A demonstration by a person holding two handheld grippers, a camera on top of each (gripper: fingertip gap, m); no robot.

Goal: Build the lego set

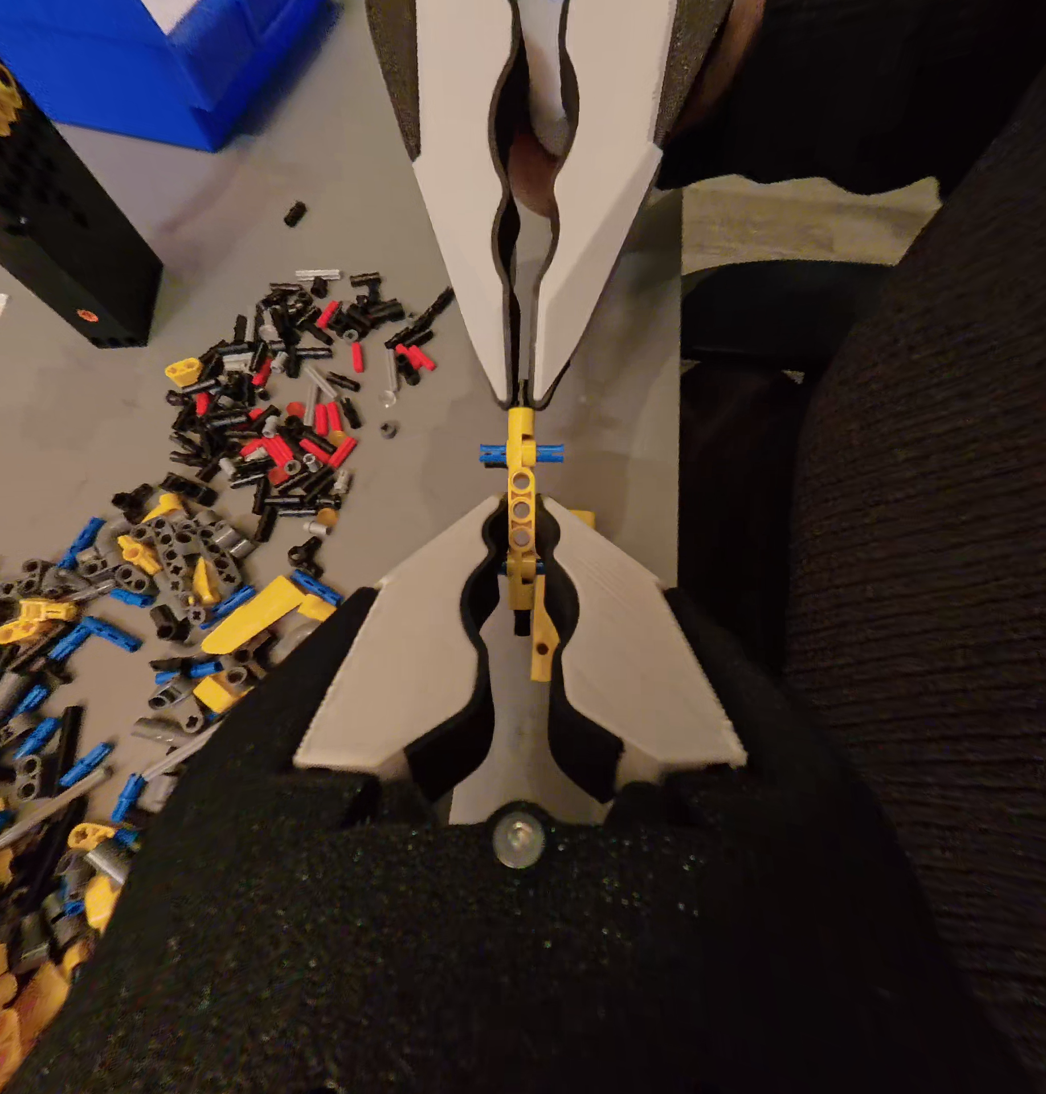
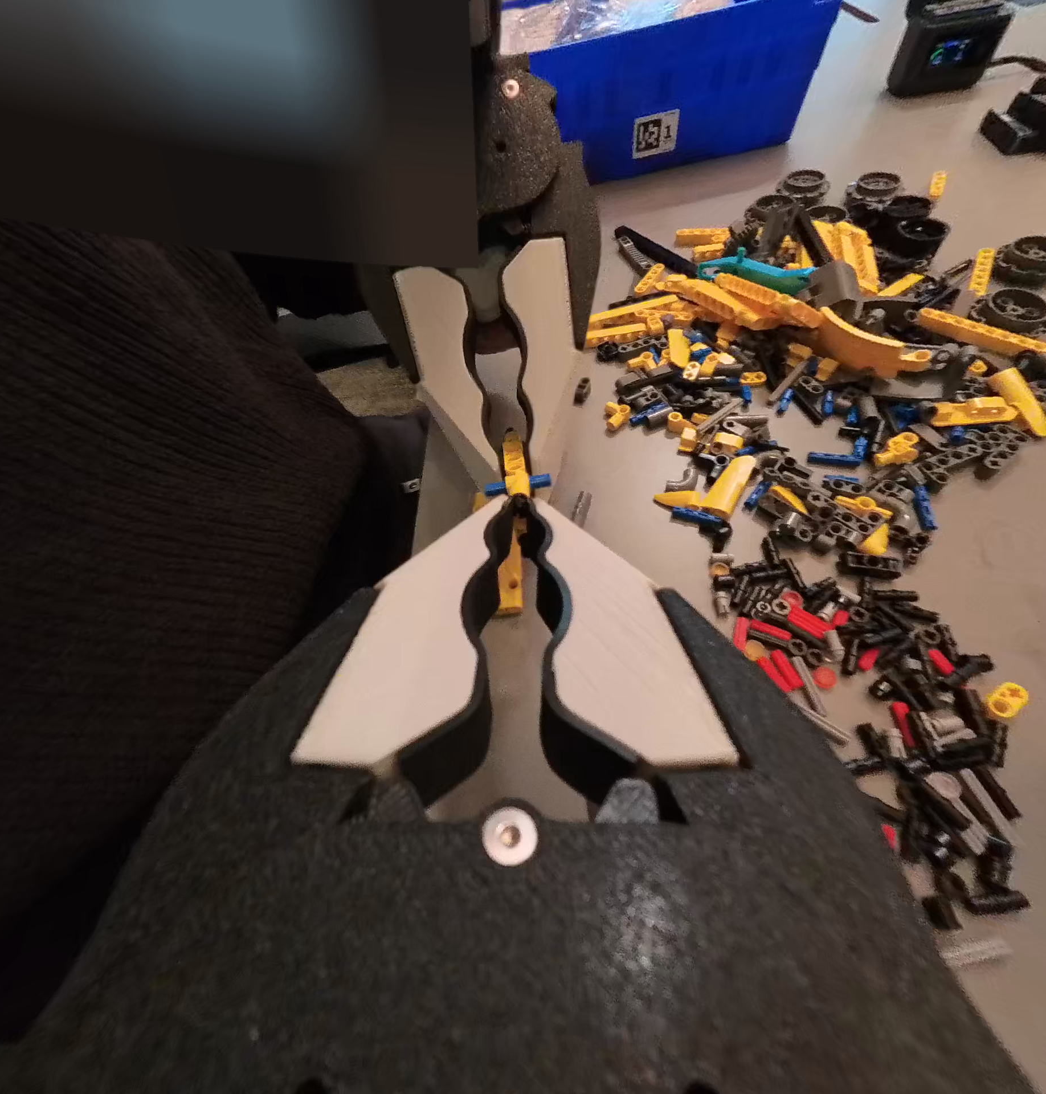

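Observation:
My left gripper (image 1: 522,503) is shut on a small yellow beam assembly (image 1: 520,473) with round holes, held above the grey table (image 1: 390,177). A blue pin (image 1: 491,453) crosses the assembly near its far end. My right gripper (image 1: 520,402) comes from the opposite side and is shut on a black pin (image 1: 524,388) at the assembly's tip. In the right wrist view, my right gripper (image 2: 517,503) meets the yellow assembly (image 2: 513,459), which is held by the left gripper (image 2: 517,467). Another yellow piece (image 1: 541,645) shows under the fingers; I cannot tell whether it is attached.
Loose black, red, blue, grey and yellow parts (image 1: 284,402) lie in piles (image 2: 805,385) on the table, with black wheels (image 2: 899,219) farther off. A blue bin (image 2: 686,89) and a black box (image 1: 53,237) stand behind. A person in dark clothing (image 1: 923,533) sits at the table edge. Only a small space, under 4 cm, lies between the two pairs of fingers. About 6 cm separates my left fingertips from the yellow piece (image 1: 541,645).

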